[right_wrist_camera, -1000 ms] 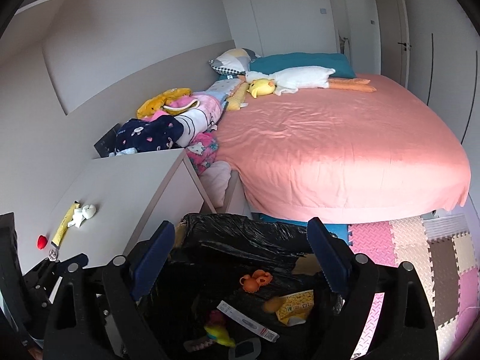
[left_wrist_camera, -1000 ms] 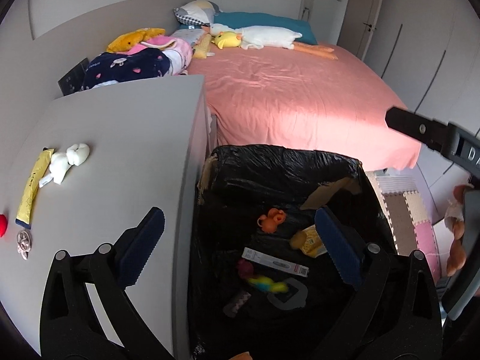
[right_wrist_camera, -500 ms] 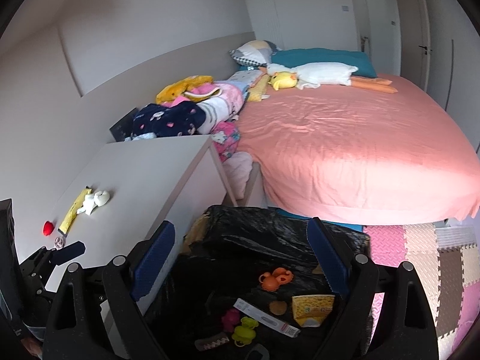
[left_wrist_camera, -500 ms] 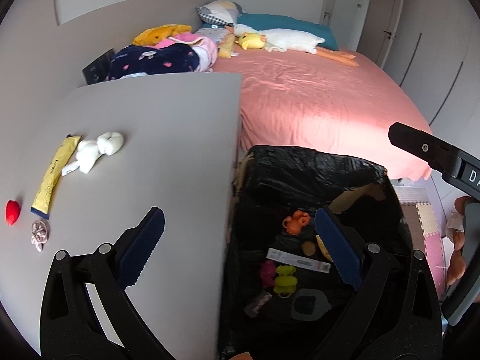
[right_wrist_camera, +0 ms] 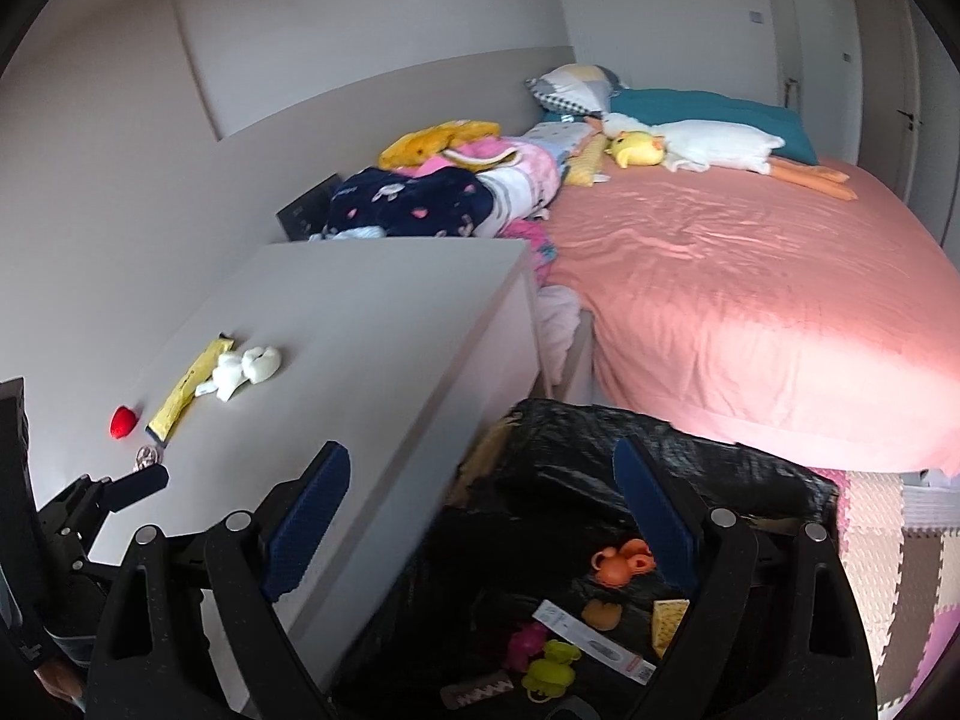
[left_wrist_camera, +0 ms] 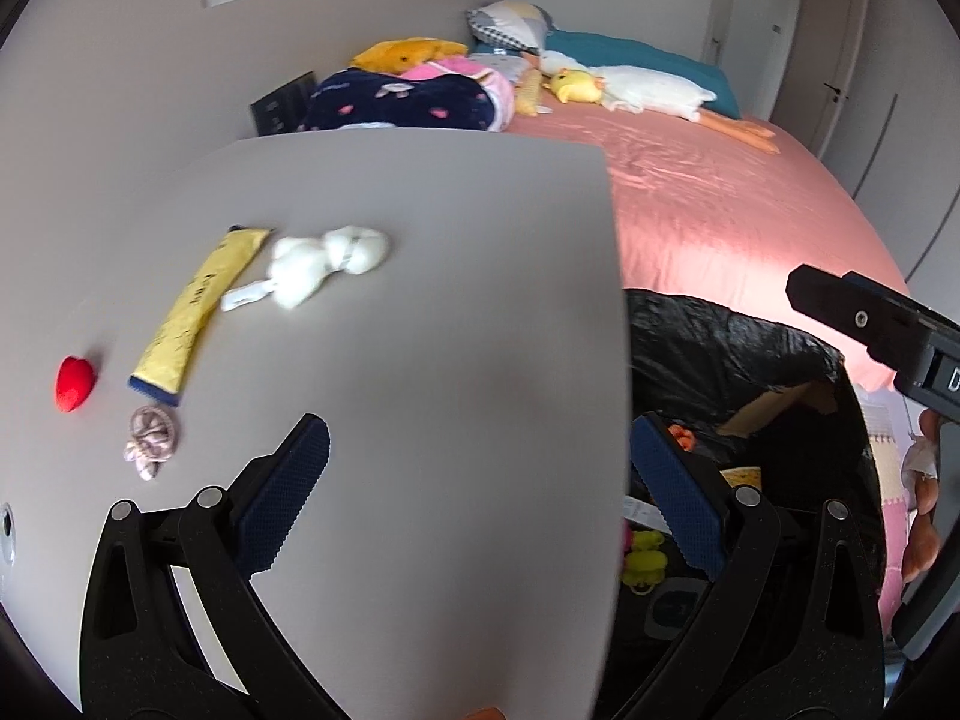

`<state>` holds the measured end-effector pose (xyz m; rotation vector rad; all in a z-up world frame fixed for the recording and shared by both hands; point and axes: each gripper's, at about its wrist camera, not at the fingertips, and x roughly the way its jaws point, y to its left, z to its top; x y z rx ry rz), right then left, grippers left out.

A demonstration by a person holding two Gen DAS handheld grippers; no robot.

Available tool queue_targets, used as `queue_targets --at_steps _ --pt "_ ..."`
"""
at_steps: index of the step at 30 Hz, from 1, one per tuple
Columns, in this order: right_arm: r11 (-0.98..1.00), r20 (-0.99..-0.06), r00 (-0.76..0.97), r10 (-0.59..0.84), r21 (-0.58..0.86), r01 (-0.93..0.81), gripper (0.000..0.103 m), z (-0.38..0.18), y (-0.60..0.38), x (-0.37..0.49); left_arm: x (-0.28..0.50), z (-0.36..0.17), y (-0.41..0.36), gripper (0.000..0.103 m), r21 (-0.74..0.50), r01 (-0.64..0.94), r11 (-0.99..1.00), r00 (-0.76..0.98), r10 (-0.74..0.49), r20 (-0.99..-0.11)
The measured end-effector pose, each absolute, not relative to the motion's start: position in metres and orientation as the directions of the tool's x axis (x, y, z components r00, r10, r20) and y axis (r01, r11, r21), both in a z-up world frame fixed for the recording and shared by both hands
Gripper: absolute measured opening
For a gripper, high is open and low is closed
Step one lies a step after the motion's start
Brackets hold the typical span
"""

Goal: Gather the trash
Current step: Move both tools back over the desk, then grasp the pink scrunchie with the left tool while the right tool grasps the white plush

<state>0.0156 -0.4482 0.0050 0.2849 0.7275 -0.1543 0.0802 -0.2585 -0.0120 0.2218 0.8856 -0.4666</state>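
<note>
Here, both grippers, left gripper (left_wrist_camera: 480, 480) and right gripper (right_wrist_camera: 483, 504), ridged blue pads wide apart, empty, over smooth grey table (left_wrist_camera: 420, 300).

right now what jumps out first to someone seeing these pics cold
The big pink bed fills the right side, with a white goose plush by the pillows. In front sits a black-lined trash bin already holding scraps. On the grey cabinet top beside it lie a yellow wrapper, crumpled white tissue and a red piece.
</note>
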Motion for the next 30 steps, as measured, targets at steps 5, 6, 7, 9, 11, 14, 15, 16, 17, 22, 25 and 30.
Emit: queue_targets --at_steps 5,6,7,9,11,14,15,16,17,22,25,30 --pt "0.961 -0.681 0.732 -0.006 0.199 0.192 0.09 0.002 -0.429 0.034 0.091 -0.013 -0.234 0.097 0.003 0.426 0.905 0.565 -0.264 -0.781" --pt "0.963 -0.682 0.732 0.002 0.197 0.182 0.09 0.001 -0.425 0.039 0.093 -0.014 -0.229 0.097 0.002 0.416 0.909 0.568 -0.258 -0.781" --pt "0.965 -0.682 0.731 0.008 0.196 0.172 0.089 0.001 -0.421 0.042 0.096 -0.014 -0.223 0.097 0.002 0.403 0.915 0.571 -0.249 -0.782" --pt "0.97 -0.684 0.729 0.029 0.197 0.146 0.09 -0.001 -0.411 0.05 0.102 -0.016 -0.211 0.097 0.002 0.376 0.927 0.575 -0.231 -0.785" --pt "0.972 -0.685 0.726 0.051 0.2 0.121 0.09 -0.002 -0.401 0.06 0.107 -0.018 -0.198 0.097 0.004 0.348 0.937 0.583 -0.213 -0.784" --pt "0.979 -0.691 0.719 0.071 0.187 0.083 0.09 -0.003 -0.386 0.071 0.113 -0.02 -0.184 0.097 0.009 0.316 0.949 0.592 -0.189 -0.783" --pt "0.981 -0.693 0.717 0.075 0.181 0.073 0.09 -0.004 -0.381 0.075 0.115 -0.02 -0.179 0.097 0.008 0.309 0.951 0.587 -0.185 -0.788" --pt "0.982 -0.694 0.715 0.079 0.178 0.064 0.09 -0.004 -0.377 0.078 0.117 -0.021 -0.174 0.097 0.006 0.306 0.952 0.584 -0.183 -0.791" --pt "0.984 -0.696 0.712 0.089 0.174 0.047 0.09 -0.005 -0.37 0.084 0.119 -0.021 -0.171 0.097 0.006 0.301 0.954 0.584 -0.179 -0.792" --pt "0.989 -0.705 0.7 0.112 0.151 -0.006 0.09 -0.007 -0.344 0.105 0.131 -0.025 -0.147 0.097 -0.002 0.24 0.971 0.571 -0.143 -0.809" --pt "0.99 -0.71 0.694 0.118 0.137 -0.028 0.09 -0.009 -0.333 0.116 0.136 -0.028 -0.131 0.096 -0.016 0.216 0.976 0.565 -0.138 -0.814" --pt "0.99 -0.724 0.675 0.14 0.127 -0.069 0.09 -0.012 -0.317 0.14 0.147 -0.039 -0.111 0.066 -0.058 0.179 0.982 0.527 -0.145 -0.837"
